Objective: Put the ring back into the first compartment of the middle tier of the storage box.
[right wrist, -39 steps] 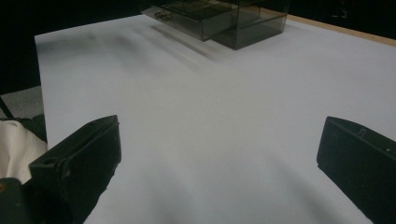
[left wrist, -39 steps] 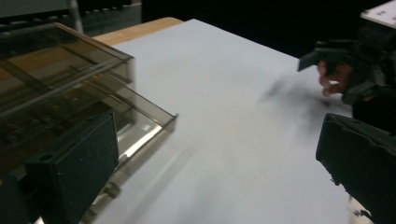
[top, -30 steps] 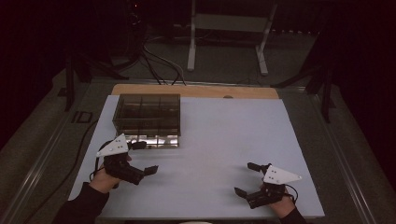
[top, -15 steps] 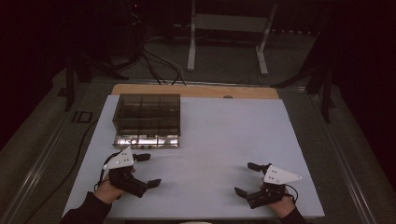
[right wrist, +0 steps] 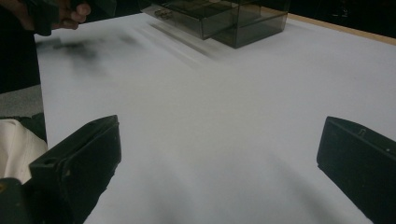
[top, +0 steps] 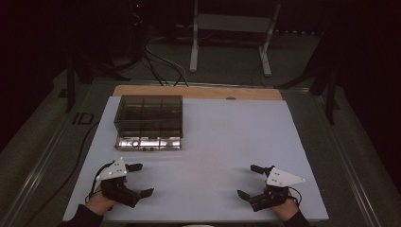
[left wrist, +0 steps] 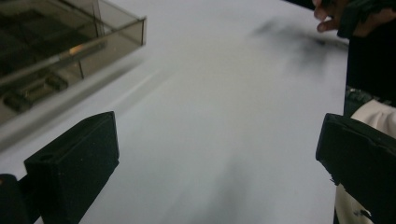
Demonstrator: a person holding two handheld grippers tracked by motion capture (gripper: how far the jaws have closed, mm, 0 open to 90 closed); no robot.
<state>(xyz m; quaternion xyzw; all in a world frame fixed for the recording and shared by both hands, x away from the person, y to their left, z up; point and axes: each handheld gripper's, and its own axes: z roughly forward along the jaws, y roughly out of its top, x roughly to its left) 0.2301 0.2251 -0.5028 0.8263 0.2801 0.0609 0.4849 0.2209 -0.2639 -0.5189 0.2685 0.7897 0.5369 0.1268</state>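
A smoked clear plastic drawer box stands on the white table sheet at the back left, with its lowest drawer pulled out toward me. My left gripper rests near the front left edge, open and empty, a little in front of the box. My right gripper sits at the front right, open and empty too. In the left gripper view the box lies at upper left beyond the wide-apart jaws. The right gripper view has the box far off at the top.
A wooden board edge runs behind the sheet. Cables and a white stand lie on the dark floor beyond the table. A cable trails off the table's left side.
My left gripper has drawn back from the box's open drawer toward the front left edge of the table. The right gripper has stayed put.
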